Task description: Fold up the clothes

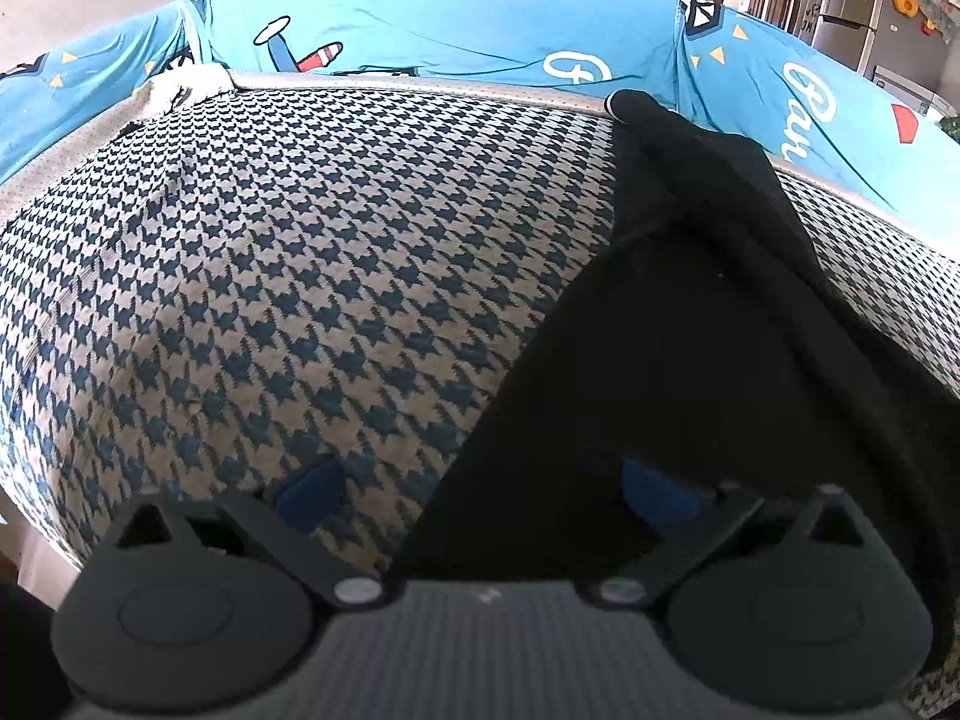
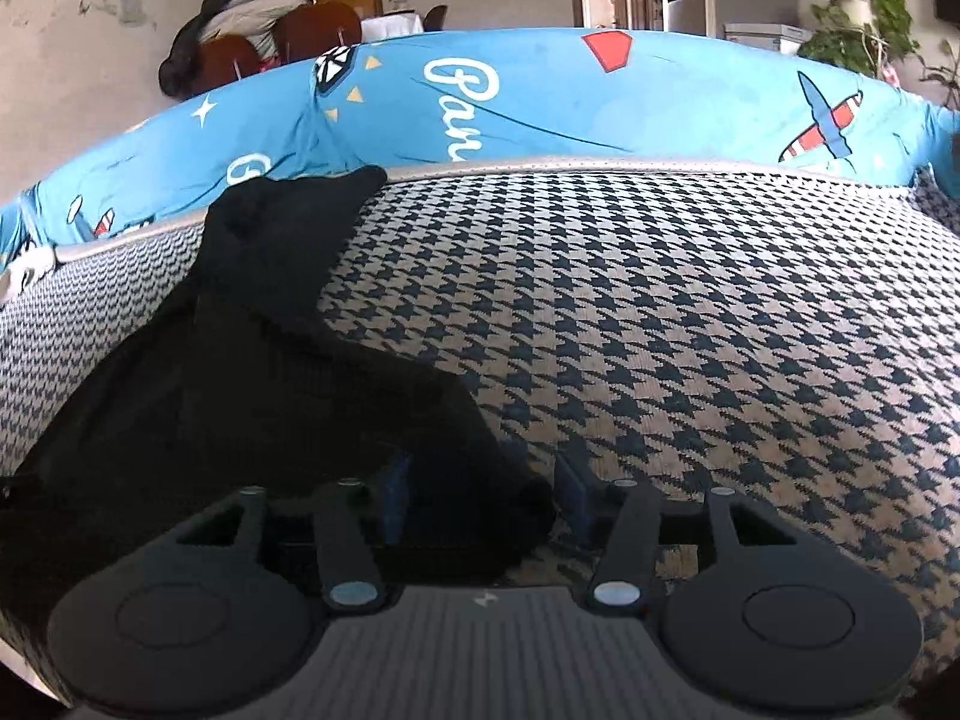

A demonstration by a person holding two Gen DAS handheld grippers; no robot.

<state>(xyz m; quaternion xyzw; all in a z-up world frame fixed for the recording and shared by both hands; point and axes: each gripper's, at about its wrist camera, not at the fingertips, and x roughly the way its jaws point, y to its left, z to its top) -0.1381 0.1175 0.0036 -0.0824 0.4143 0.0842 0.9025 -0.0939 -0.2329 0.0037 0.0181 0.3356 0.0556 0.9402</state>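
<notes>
Black garment (image 1: pixel 690 312) lies on houndstooth seat cushion (image 1: pixel 300 276), filling right half of left wrist view, left-centre of right wrist view (image 2: pixel 270 330). Left gripper (image 1: pixel 480 489) spread wide, garment edge between blue pads (image 1: pixel 309 489) (no pinch). Right gripper (image 2: pixel 483 501) jaws apart, cloth fold between them, not visibly clamped. Blue printed cover (image 2: pixel 540 96) across top.
</notes>
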